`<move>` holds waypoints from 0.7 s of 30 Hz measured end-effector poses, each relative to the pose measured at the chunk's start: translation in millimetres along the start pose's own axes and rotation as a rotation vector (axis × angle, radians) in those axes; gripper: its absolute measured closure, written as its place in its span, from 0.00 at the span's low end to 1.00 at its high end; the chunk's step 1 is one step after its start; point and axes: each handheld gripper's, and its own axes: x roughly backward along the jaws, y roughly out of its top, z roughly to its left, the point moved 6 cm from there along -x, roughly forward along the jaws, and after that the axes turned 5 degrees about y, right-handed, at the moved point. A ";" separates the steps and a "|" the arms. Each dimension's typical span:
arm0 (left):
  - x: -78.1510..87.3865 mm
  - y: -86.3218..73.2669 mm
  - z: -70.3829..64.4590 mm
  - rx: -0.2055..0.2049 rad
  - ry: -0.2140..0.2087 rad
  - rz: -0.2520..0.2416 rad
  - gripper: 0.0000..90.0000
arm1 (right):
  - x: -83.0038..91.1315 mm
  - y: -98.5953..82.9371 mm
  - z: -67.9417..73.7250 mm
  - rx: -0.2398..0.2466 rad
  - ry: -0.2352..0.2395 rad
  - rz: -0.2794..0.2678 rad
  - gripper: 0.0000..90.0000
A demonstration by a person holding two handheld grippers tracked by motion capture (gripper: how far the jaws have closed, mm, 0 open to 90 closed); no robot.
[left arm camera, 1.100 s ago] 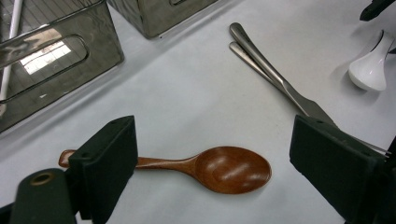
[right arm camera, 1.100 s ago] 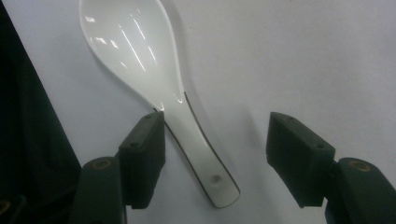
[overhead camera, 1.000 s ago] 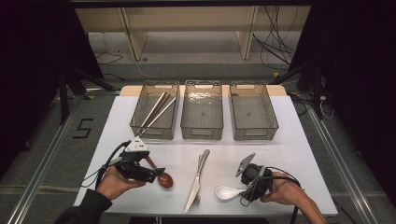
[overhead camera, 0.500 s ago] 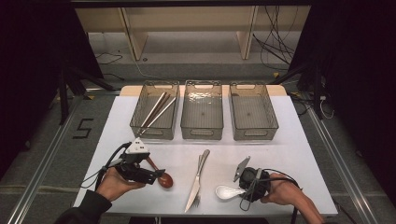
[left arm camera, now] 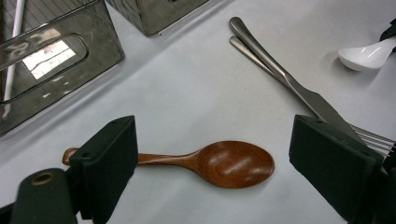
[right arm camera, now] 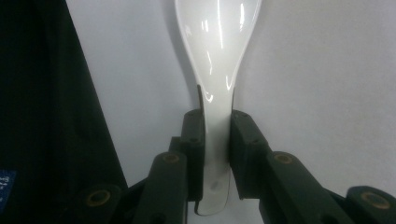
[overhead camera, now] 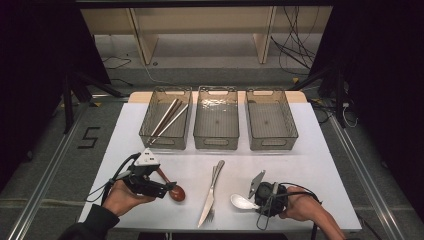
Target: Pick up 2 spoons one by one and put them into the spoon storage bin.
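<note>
1. The right gripper is clamped on the handle of the white spoon. The jaws press the handle from both sides.
2. The white spoon's long axis runs straight out from the right gripper, in line with the jaws. In the high view the bowl of the white spoon points toward the knife and fork at the table's centre and rests on or just above the table; which of the two cannot be told.
3. The left gripper stands wide apart and holds nothing. The wooden spoon lies on the table between its jaws, its long axis crossing the gap from jaw to jaw, handle at the left jaw, bowl in mid-gap.
4. Judgement: a grasp by the left gripper calls for the jaws to turn about a quarter-turn, so that they close across the handle and not along it.
5. The three bins stand in a row at the far side, well apart from both grippers. The left bin holds chopsticks.
6. Change against the high view one second ago: the right gripper has moved left and closed in on the white spoon. The left gripper and the wooden spoon lie as before.
</note>
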 end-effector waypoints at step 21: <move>1.1 -1.9 4.8 0.016 0.007 -0.003 0.17 | 18.3 3.4 -17.5 -0.157 -0.041 -0.114 0.86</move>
